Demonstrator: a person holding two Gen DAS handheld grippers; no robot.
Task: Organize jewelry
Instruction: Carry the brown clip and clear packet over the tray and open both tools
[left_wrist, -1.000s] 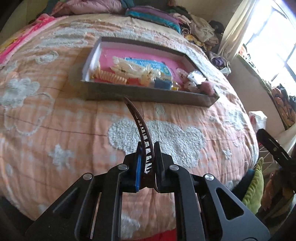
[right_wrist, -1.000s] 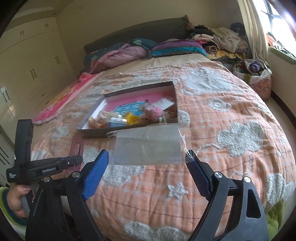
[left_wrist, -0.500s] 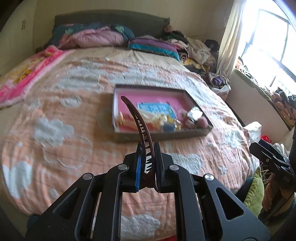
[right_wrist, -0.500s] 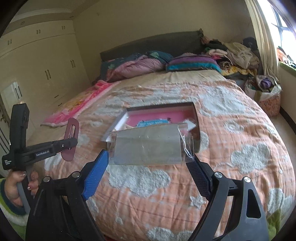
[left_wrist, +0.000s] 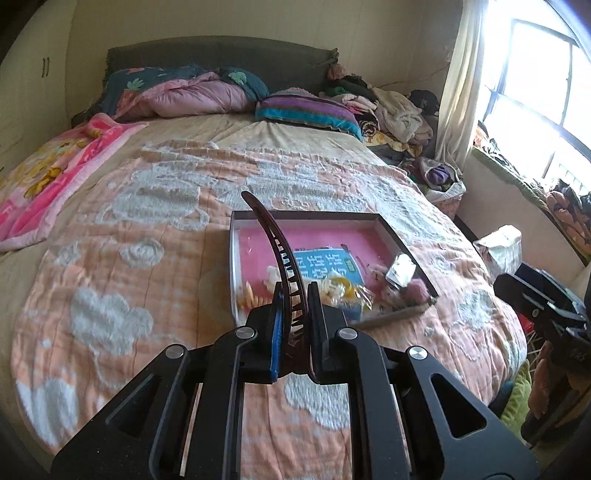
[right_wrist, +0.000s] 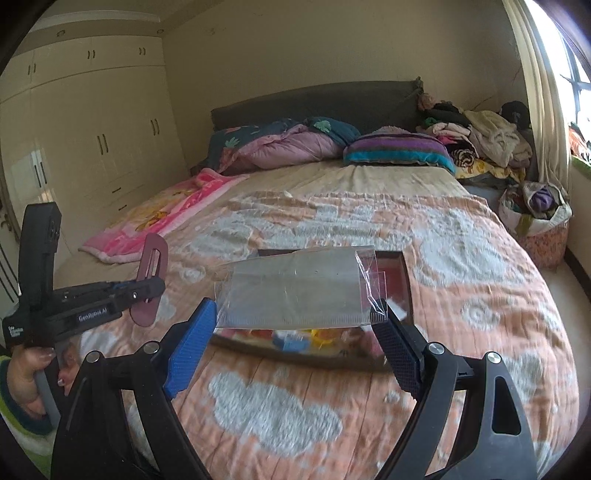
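Two claws: left claw (left_wrist: 295, 314) pinching brown hair comb (left_wrist: 275, 240); only right view: right claw (right_wrist: 299, 325) clamping clear bag (right_wrist: 295, 291).

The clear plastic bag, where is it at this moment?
In the right wrist view the clear plastic bag is stretched between the pads of the right gripper, held in the air in front of the box on the bed.

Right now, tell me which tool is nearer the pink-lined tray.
Hard to separate. The left tool, clamped on the brown hair clip, and the right tool, holding the clear bag, both hover short of the tray, neither touching it.
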